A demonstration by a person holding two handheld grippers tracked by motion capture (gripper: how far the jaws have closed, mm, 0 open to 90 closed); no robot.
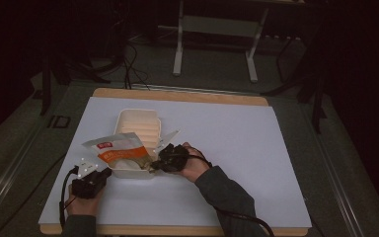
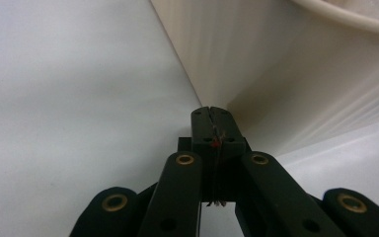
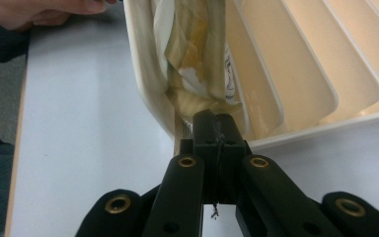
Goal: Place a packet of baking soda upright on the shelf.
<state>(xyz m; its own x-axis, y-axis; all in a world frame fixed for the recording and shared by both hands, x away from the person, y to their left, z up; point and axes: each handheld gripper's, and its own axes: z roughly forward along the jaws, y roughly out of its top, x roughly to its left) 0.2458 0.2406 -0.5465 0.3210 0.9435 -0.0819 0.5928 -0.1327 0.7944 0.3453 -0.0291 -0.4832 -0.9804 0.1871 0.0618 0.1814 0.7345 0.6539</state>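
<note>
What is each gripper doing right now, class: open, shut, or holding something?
Left gripper: shut, its tip against the outer wall of the white tray; nothing visibly held.
Right gripper: shut on the food packet at the tray's rim.

The high view looks forward and down from above the near edge, taking in the whole table [image 1: 237, 148]. Each gripper view sits low, very close — left facing the tray [image 2: 296, 74] wall, right its rim at 12 o'clock — both share the tray [image 3: 296, 64].
</note>
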